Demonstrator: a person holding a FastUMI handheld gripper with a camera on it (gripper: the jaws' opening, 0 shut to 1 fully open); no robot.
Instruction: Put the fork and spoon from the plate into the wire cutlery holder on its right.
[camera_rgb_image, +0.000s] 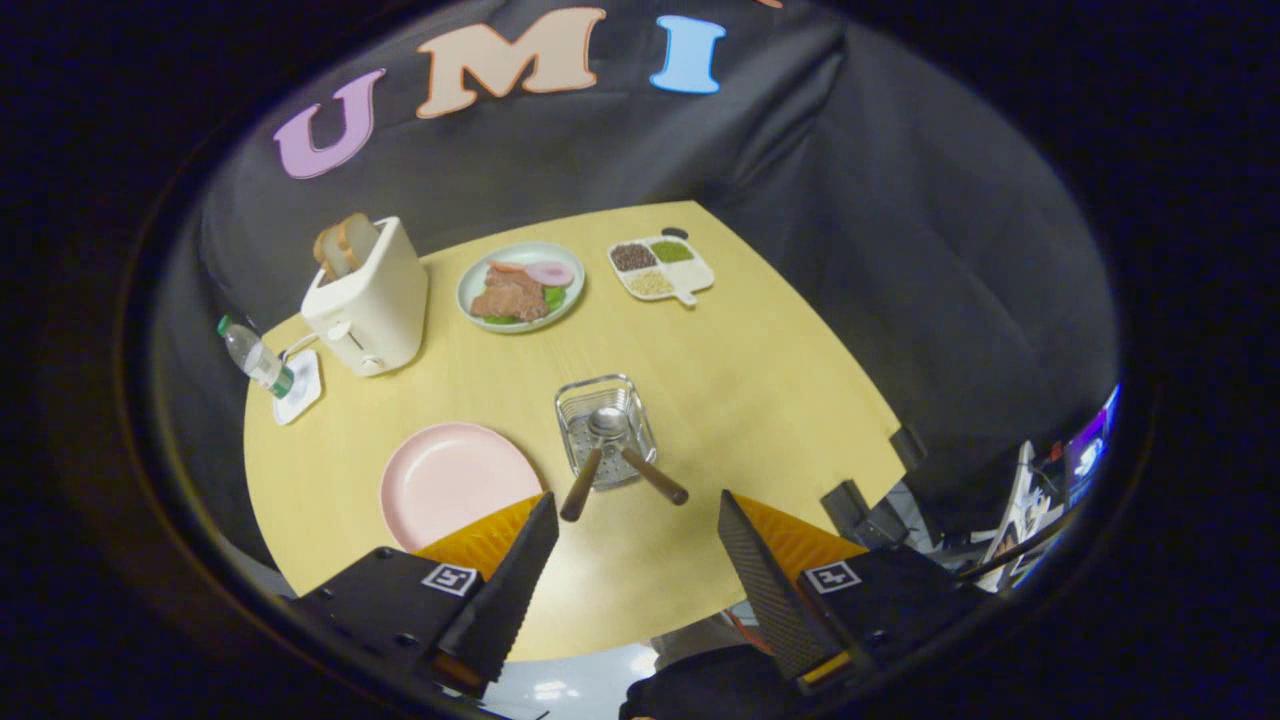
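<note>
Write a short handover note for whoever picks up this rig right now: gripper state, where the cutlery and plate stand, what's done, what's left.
Gripper: open, holding nothing, fingers spread above the table's near edge, short of the holder.
Wire cutlery holder: just ahead of the fingers, right of the pink plate.
Two brown-handled utensils stand in the holder, handles leaning out toward the gripper; one shows a spoon bowl, the other's head is hidden.
The plate is bare.
Done: both pieces appear to be in the holder.
Left: apparently nothing but to draw back.
</note>
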